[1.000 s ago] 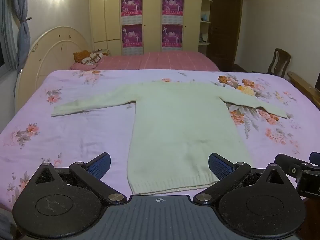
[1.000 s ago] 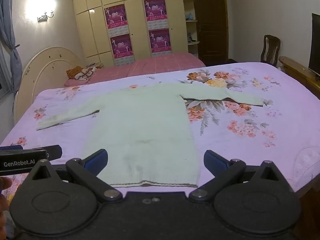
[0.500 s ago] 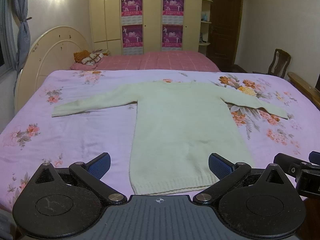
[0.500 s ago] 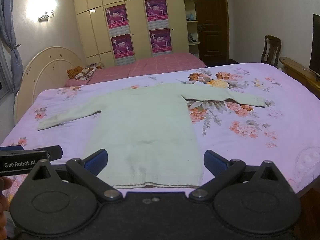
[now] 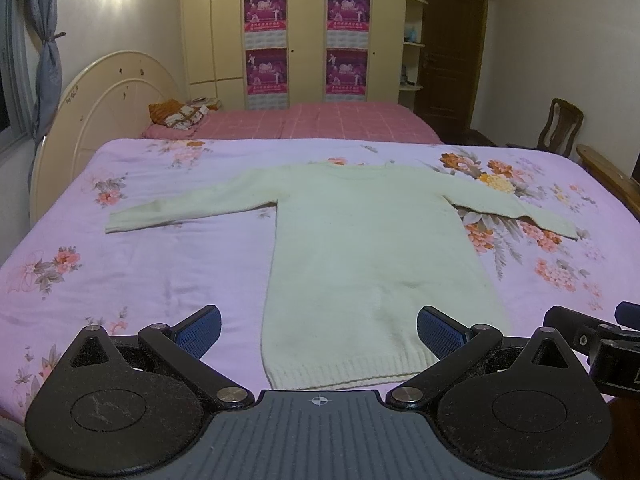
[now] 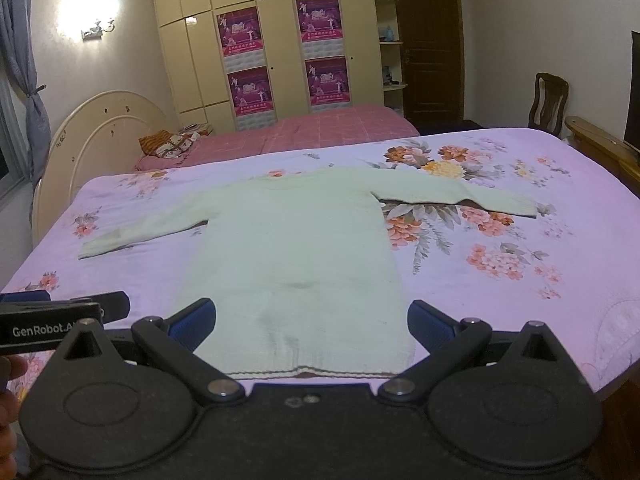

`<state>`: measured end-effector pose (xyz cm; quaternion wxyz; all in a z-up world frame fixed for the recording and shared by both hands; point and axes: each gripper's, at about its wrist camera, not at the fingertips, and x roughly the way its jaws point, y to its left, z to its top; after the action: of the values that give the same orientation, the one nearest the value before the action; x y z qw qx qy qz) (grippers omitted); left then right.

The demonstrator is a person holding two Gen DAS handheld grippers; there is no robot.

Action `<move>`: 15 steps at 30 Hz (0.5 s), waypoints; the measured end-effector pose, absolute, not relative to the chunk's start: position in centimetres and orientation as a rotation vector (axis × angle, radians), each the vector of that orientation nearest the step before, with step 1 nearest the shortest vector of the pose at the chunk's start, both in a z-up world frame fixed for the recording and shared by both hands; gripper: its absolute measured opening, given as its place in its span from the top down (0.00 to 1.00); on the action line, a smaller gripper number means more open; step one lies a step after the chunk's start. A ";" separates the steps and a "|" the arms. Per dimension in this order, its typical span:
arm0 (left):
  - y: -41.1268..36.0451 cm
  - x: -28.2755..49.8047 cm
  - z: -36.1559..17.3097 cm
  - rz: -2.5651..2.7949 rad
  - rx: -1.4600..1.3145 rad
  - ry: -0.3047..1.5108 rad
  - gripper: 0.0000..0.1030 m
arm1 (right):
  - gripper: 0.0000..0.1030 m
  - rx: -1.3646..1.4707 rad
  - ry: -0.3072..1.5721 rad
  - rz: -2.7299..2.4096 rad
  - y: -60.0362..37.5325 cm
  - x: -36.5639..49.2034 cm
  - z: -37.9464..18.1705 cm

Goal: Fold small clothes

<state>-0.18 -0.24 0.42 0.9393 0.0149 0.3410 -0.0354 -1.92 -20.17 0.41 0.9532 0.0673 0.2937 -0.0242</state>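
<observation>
A pale green long-sleeved sweater (image 5: 372, 248) (image 6: 296, 248) lies flat on the floral pink bedspread (image 5: 140, 272) (image 6: 520, 304), sleeves spread to both sides, its hem toward me. My left gripper (image 5: 319, 328) hovers open above the hem, blue pads wide apart, nothing between them. In the right wrist view my right gripper (image 6: 311, 322) is also open over the hem and holds nothing. Each gripper shows at the edge of the other's view: the right one (image 5: 600, 336) and the left one (image 6: 60, 320).
A cream headboard (image 5: 100, 120) stands at the bed's left end. A second bed with a pink checked cover (image 5: 320, 124) and pillows lies behind. A wooden chair (image 5: 560, 128) and wooden bed frame (image 6: 600, 148) are at the right. Wardrobes line the far wall.
Both views have shifted slightly, so the sweater sits a little further right in each frame. The sweater itself has not moved and both grippers stay open.
</observation>
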 end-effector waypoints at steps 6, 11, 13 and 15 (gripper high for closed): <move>-0.2 0.0 0.4 -0.072 0.031 0.701 0.00 | 0.01 0.123 0.599 -0.054 -20.0 -1.9 0.3; -0.2 0.1 0.4 -0.076 0.030 0.703 0.00 | 0.01 0.120 0.631 -0.060 -20.1 -1.8 0.3; -0.2 0.5 0.2 -0.082 0.023 0.709 0.00 | 0.01 0.119 0.620 -0.059 -20.1 -1.8 0.3; -0.2 0.7 0.0 -0.086 0.017 0.716 0.00 | 0.01 0.108 0.620 -0.062 -20.1 -1.7 0.2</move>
<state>0.74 -0.23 0.03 0.9357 0.0081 0.3502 -0.0419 -1.72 -20.13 0.21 0.9504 0.0531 0.3051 -0.0304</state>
